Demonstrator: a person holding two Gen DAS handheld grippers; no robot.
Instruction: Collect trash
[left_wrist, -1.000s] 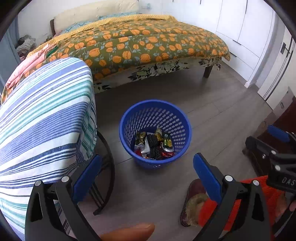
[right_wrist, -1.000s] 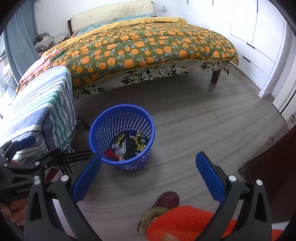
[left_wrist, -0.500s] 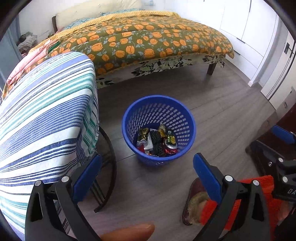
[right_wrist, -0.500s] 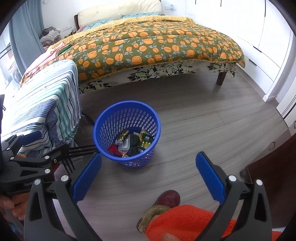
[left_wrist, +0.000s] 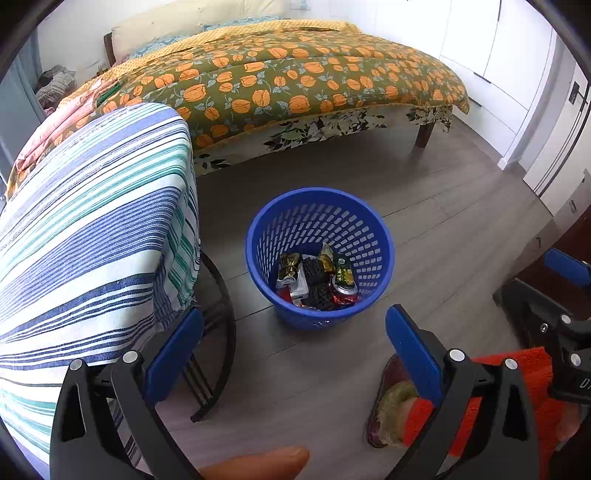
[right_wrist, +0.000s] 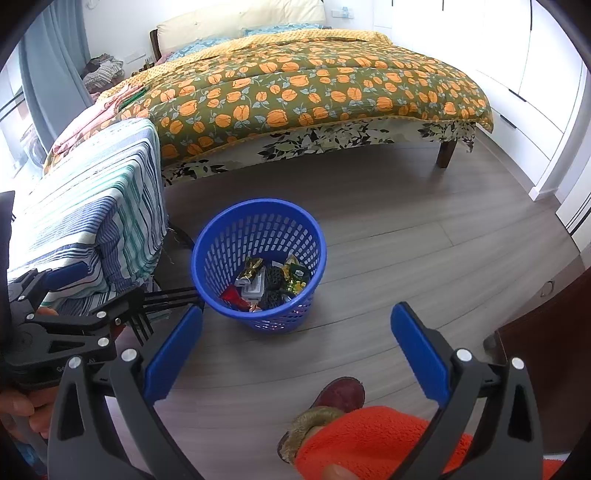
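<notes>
A blue perforated waste basket (left_wrist: 373, 236) stands on the grey wood floor; it also shows in the right wrist view (right_wrist: 306, 236). Inside lie several pieces of trash (left_wrist: 317, 280): wrappers, a can, dark crumpled bits, also seen in the right wrist view (right_wrist: 269, 280). My left gripper (left_wrist: 293, 334) is open and empty, held above the floor just short of the basket. My right gripper (right_wrist: 295, 332) is open and empty, also near the basket. The left gripper shows at the left edge of the right wrist view (right_wrist: 55, 302).
A striped cloth over a black-framed chair (left_wrist: 85, 236) stands left of the basket. A bed with an orange-flowered quilt (left_wrist: 295, 74) lies behind. White wardrobes (left_wrist: 517, 74) line the right wall. Dark furniture (right_wrist: 546, 332) is at right. My slippered foot (right_wrist: 332, 398) is below.
Both cameras have drawn back and risen slightly, so the basket sits a little farther away and lower in the views. Both grippers stay open and empty.
</notes>
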